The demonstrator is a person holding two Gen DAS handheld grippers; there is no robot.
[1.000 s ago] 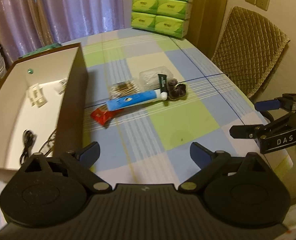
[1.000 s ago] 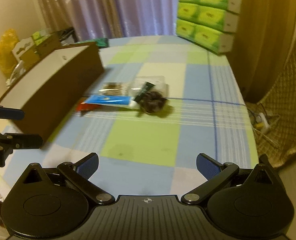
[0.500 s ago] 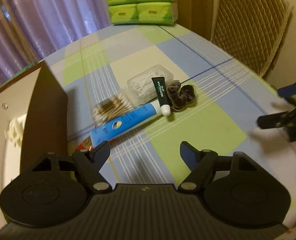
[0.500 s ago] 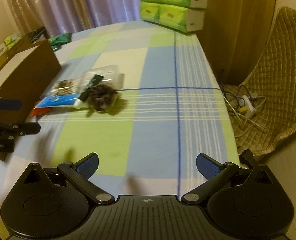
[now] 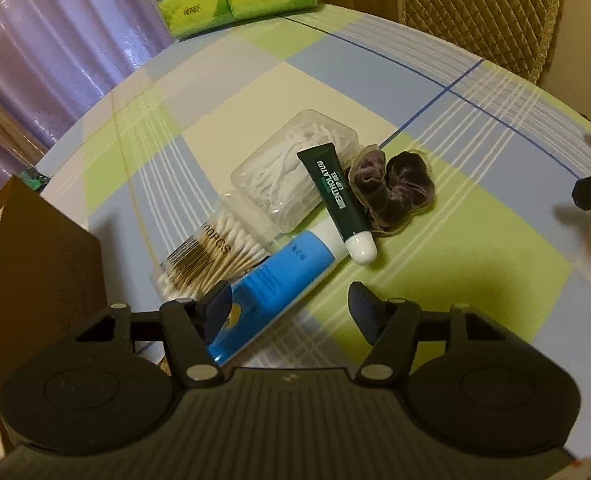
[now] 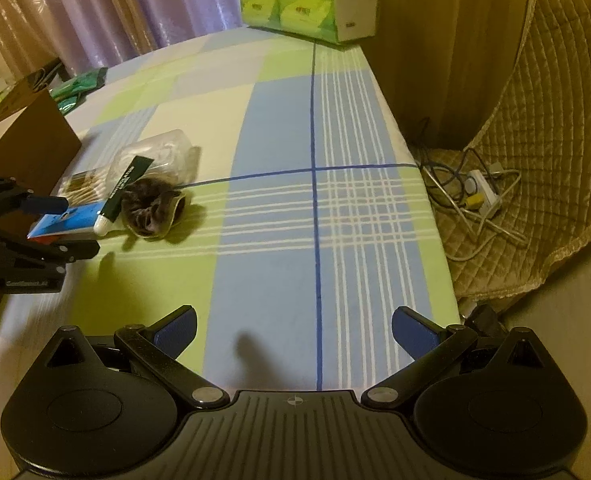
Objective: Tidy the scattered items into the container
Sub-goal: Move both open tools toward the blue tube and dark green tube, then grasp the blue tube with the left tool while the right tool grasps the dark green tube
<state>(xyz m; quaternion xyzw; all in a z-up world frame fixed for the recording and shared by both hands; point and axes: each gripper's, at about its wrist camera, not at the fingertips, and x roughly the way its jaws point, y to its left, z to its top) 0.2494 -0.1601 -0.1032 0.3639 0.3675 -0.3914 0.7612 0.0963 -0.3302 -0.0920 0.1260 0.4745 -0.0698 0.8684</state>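
**Left tongs lining up on the blue tube**

Near the table's left edge, beside the brown box (image 5: 43, 264), sits the clutter pile: blue tube (image 5: 279, 280), cotton swab pack (image 5: 211, 256), clear floss-pick case (image 5: 295, 176), green lip gel tube (image 5: 335, 196) resting across the case and tube, dark scrunchie (image 5: 391, 188) touching the lip gel.

Left gripper (image 5: 289, 304) is spread, nothing held. The blue tube's flat end lies between and just below its fingers, with the left finger over the tube body. Right gripper (image 6: 293, 330) also spread wide, empty, hovering over bare tablecloth (image 6: 335, 140) near the front edge, well apart from the pile.

Step in hand, by my read: grab the blue tube first. To do it well: drop straight down, straddle the tube across its width near the flat end, close firmly since the tube is soft and may squash. Lift slowly; the lip gel's cap leans on the tube's far end and will likely roll off. Swab pack touches the tube on the left, so keep that finger clear. Then carry left into the box.
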